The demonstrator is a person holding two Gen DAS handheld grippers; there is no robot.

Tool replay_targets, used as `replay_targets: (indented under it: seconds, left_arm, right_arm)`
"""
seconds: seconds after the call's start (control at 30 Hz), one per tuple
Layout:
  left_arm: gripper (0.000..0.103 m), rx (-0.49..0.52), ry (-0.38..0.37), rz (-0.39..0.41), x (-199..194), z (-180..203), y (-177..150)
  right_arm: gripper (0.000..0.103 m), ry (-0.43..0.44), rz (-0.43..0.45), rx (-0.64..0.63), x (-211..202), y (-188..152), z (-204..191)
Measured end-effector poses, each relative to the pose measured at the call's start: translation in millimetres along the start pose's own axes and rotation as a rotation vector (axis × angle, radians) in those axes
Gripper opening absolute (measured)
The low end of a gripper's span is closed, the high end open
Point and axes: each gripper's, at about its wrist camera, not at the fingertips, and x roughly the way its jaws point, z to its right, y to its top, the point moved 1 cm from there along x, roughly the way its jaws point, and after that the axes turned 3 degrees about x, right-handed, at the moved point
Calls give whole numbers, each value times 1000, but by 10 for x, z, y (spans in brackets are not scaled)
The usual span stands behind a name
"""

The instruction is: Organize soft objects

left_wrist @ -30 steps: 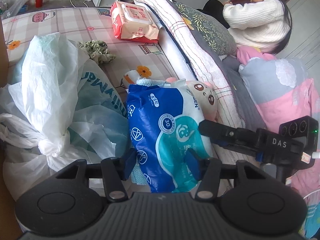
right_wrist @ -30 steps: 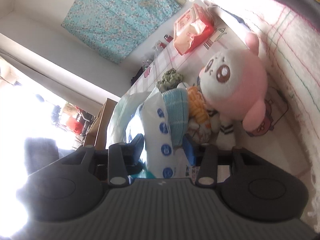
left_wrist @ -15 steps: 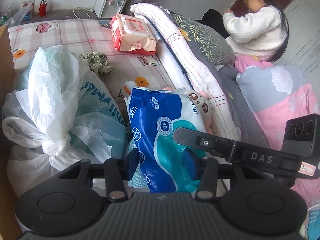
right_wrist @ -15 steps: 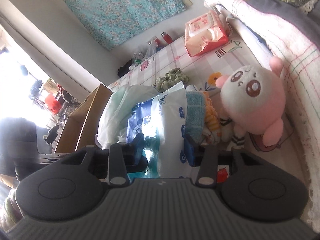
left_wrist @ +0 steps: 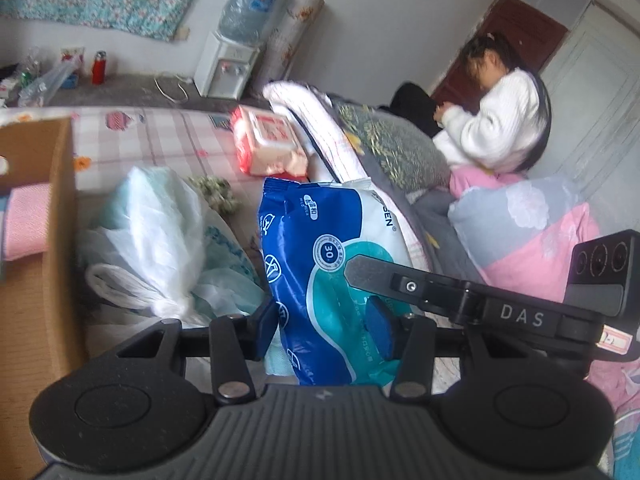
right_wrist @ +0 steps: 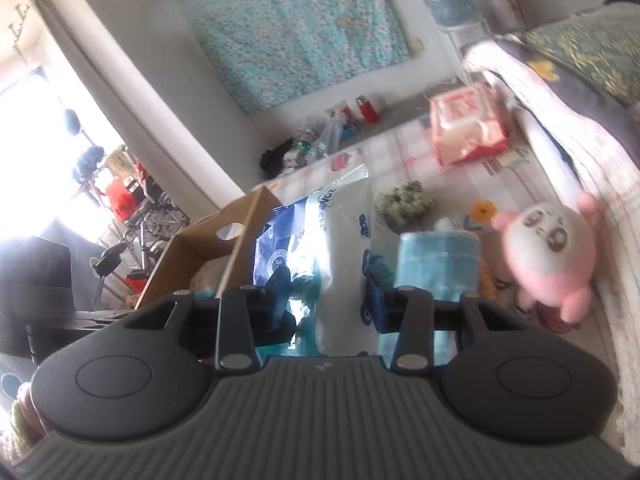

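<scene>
Left wrist view: the left hand-held gripper (left_wrist: 326, 326) clamps the blue-and-white tissue pack (left_wrist: 320, 264) between its blue pads, while the right hand-held gripper (right_wrist: 326, 300) pinches the same pack from the opposite side. A second earlier the pack rested low among the bed's clutter; it now rides higher, clear of the knotted plastic bag (left_wrist: 156, 240), with the cardboard box (left_wrist: 36, 240) newly in frame at left. That suggests the pack is bound for the box. The pink plush toy (right_wrist: 548, 256) and the red wipes packet (left_wrist: 268, 148) remain on the bed (left_wrist: 172, 140), awaiting sorting.
</scene>
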Motion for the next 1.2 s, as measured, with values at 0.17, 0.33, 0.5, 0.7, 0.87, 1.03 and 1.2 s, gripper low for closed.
replay_targets:
  seconds: [0.17, 0.33, 0.5, 0.7, 0.87, 1.03, 1.2]
  left_arm:
    - [49, -51, 75, 90, -484, -302, 21]
    - [49, -140, 168, 140, -885, -786, -33]
    - [48, -231, 241, 139, -1067, -1333, -113]
    - [46, -331, 253, 60, -940, -1957, -232]
    - [47, -356, 297, -94, -542, -2337, -330]
    - [55, -331, 339, -197, -364, -2442, -416]
    - [66, -311, 379, -238, -448, -2429, -417]
  right_arm:
    - [40, 81, -26, -68, 228, 68, -599]
    - [40, 166, -110, -106, 698, 23, -1190]
    - [40, 211, -212, -102, 1260, -111, -1588]
    - [43, 98, -260, -204, 1733, -283, -1822]
    - [44, 52, -208, -258, 1728, -264, -1745]
    - [44, 54, -195, -236, 1611, -200, -1509]
    - [44, 72, -186, -222, 1540, -209, -1393]
